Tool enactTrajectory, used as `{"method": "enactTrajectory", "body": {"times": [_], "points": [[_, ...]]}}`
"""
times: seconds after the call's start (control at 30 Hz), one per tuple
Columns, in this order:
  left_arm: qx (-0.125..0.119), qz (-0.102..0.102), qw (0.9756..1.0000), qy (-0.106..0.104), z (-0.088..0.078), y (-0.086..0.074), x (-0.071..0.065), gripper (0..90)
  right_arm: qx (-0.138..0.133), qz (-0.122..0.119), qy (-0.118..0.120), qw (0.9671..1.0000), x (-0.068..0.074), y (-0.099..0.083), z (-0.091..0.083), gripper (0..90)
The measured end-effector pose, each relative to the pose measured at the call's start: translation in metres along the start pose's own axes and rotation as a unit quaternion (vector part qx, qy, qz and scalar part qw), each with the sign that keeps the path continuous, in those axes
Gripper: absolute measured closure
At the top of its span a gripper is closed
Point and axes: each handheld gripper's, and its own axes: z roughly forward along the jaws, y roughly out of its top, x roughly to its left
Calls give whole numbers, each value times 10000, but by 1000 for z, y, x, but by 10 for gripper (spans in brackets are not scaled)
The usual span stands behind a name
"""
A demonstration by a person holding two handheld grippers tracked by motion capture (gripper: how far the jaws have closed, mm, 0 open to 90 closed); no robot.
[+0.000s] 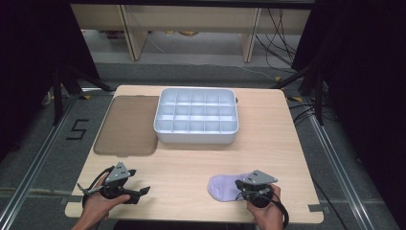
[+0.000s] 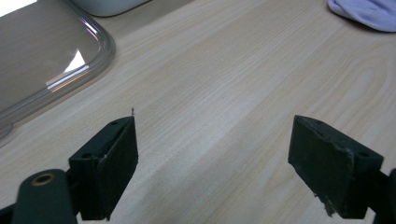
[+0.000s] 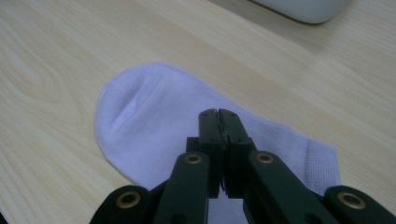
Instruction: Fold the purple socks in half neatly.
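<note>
A pale lilac sock (image 1: 221, 188) lies flat near the table's front right, toe toward the left. My right gripper (image 1: 242, 184) sits over its cuff end. In the right gripper view the two jaws are pressed together above the sock (image 3: 149, 121), and I see no cloth pinched between them. My left gripper (image 1: 138, 193) rests at the front left on bare wood. Its jaws stand wide apart in the left gripper view (image 2: 212, 172) with nothing between them; the sock's edge (image 2: 366, 11) shows at that view's top right.
A white tray with several compartments (image 1: 196, 137) stands at the table's middle back, its corner visible (image 3: 303, 8). A smoky transparent lid (image 1: 127, 127) lies flat to its left, with its raised rim (image 2: 100, 56) close ahead of the left gripper. Table edges lie near both hands.
</note>
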Motion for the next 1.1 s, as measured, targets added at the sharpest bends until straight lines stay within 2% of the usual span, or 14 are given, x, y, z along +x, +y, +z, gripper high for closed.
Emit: {"method": "enactTrajectory", "body": {"times": [0.03,0.07,0.1,0.13,0.17,0.2,0.27,0.3,0.37,0.47,0.5,0.63,0.77,1.1], "points": [[5,-19,10000,-9,0,0,0,152,0,0,0,10000,0,0,0,898],[-83,-185,9998,-29,2,0,-4,152,-49,-108,-24,9999,0,1,4,900],[-62,-171,9998,-25,2,0,-4,152,55,-104,22,9999,1,2,4,900],[10,15,10000,-18,1,1,-1,152,130,-35,54,9999,3,2,5,900],[16,-37,10000,-74,1,1,-2,152,57,-199,15,9998,1,2,7,900],[-69,-196,9998,-70,3,1,-5,152,160,-136,28,9998,4,3,8,900],[-69,-149,9998,-84,4,1,-5,152,162,-152,11,9998,5,3,8,900],[94,32,9999,-101,3,1,-3,152,108,-268,-17,9996,4,5,11,900],[65,14,9999,-80,4,2,-4,152,66,-335,-35,9994,4,6,13,900],[37,-57,9999,-108,7,2,-6,152,350,-303,47,9989,7,7,20,900],[91,28,9999,-88,7,2,-5,152,347,-338,41,9988,7,7,22,900],[82,-67,9999,-104,7,2,-6,152,538,-436,71,9976,12,11,29,900],[64,-81,9999,-108,7,2,-6,152,523,-533,68,9972,16,14,33,900],[63,-88,9999,-96,7,2,-6,152,543,-725,305,9954,49,34,53,900]]}}
